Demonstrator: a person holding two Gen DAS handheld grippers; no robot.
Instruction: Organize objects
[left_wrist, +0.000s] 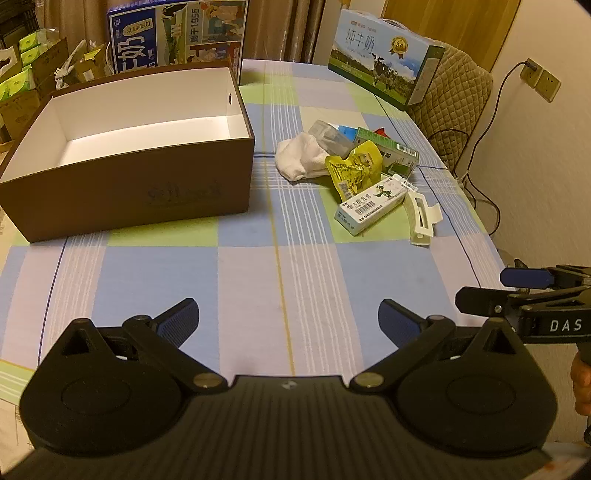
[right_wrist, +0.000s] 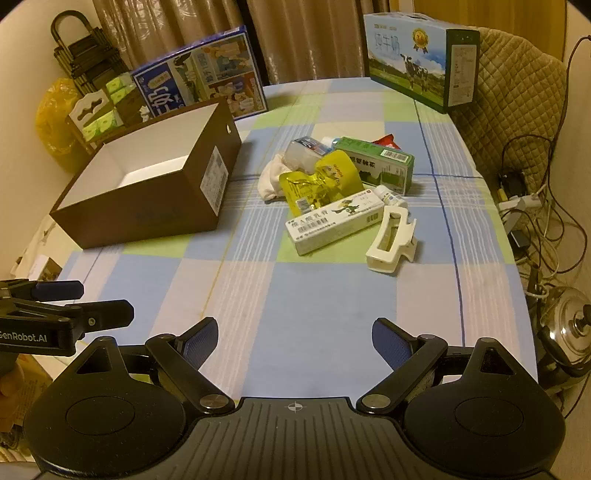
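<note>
Left claw (left_wrist: 290, 319): released, jaws spread wide, nothing between them; sits at the bottom centre of the left wrist view, over bare checked cloth on the worktop (left_wrist: 258, 266). Right claw (right_wrist: 295, 338): likewise released and empty, bottom centre of the right wrist view. Each claw shows side-on at the other view's lower edge, at the right edge in the left view and at the left edge in the right view.

Brown box (left_wrist: 125, 177): open-topped, white inside, nothing visible in it. Upper left of the left wrist view, well apart from the left claw; left of centre in the right wrist view.

Pile of items, right of the box, upper centre-right in both views, well apart from both claws:
- white cloth (left_wrist: 299, 158), left side of the pile
- yellow pouch (left_wrist: 352, 168), resting partly over the cloth's edge
- green carton (left_wrist: 391, 151), behind the pouch
- clear plastic container (left_wrist: 327, 134), at the back, touching the cloth
- white tube box (right_wrist: 334, 225), nearest edge of the pile, lying flat and angled
- white hair clip (right_wrist: 391, 236), just beside the tube box on its right, nearest the right claw

Two milk cartons stand along the worktop's far edge: blue milk case (left_wrist: 177, 33) behind the box, pale milk case (left_wrist: 384, 59) at upper right.
</note>
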